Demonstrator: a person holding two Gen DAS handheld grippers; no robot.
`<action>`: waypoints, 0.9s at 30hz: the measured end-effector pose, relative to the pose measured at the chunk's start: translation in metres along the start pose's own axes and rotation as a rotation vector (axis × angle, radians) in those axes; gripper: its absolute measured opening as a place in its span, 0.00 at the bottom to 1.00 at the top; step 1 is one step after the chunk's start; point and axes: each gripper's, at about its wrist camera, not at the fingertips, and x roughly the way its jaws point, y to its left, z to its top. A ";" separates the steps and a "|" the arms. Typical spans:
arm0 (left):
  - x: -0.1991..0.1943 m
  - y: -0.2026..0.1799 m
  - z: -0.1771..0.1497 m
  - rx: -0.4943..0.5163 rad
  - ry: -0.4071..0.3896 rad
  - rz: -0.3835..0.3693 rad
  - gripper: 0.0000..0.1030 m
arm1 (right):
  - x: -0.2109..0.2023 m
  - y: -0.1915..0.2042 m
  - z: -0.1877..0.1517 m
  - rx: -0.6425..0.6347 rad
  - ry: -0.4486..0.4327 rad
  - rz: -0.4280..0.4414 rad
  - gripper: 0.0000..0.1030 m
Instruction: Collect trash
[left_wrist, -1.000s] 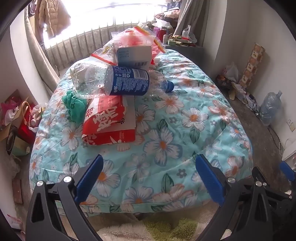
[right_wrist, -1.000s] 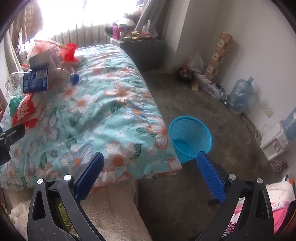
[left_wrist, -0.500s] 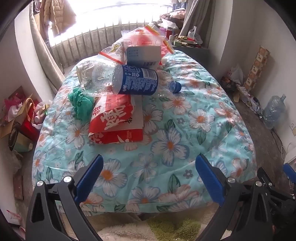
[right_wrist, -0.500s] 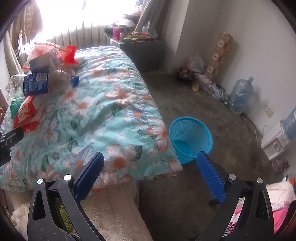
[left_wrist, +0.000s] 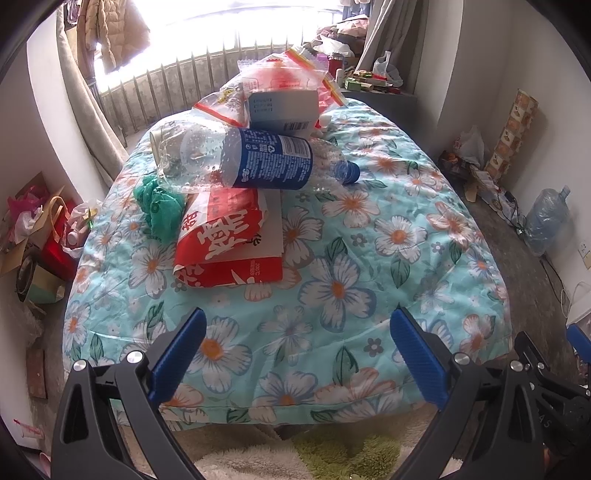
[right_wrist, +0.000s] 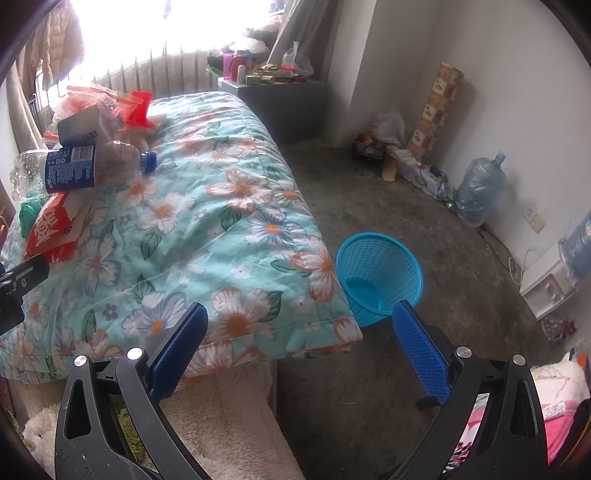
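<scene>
A heap of trash lies on the flowered quilt (left_wrist: 369, 266): a red and white paper bag (left_wrist: 229, 240), a crushed plastic bottle (left_wrist: 258, 162) with a blue label, a green plastic wad (left_wrist: 159, 206), a white carton (left_wrist: 282, 109) and clear red-edged bags (left_wrist: 280, 72). My left gripper (left_wrist: 295, 347) is open over the quilt's near edge, short of the paper bag. The right gripper (right_wrist: 297, 343) is open at the quilt's corner, with a blue mesh basket (right_wrist: 380, 273) on the floor just beyond. The bottle (right_wrist: 70, 170) and paper bag (right_wrist: 51, 225) show at far left there.
A fluffy cream rug (right_wrist: 229, 424) lies below the bed's near edge. A water jug (right_wrist: 478, 192) and a tall patterned box (right_wrist: 439, 107) stand along the right wall. A cluttered dark cabinet (right_wrist: 280, 107) sits past the bed. Bags and boxes (left_wrist: 33, 236) crowd the left floor.
The left gripper has moved forward and up over the quilt, so the trash heap looks closer. The right gripper has hardly shifted. Both stay open.
</scene>
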 end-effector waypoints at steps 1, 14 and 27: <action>0.000 -0.001 0.000 0.001 -0.001 0.000 0.95 | 0.000 0.000 0.000 0.000 0.000 0.000 0.93; 0.000 0.000 0.001 0.003 -0.002 0.001 0.95 | -0.001 0.000 0.001 0.001 -0.001 0.000 0.93; -0.001 0.004 0.004 0.003 -0.002 0.007 0.95 | -0.003 0.000 0.002 0.000 -0.002 -0.001 0.93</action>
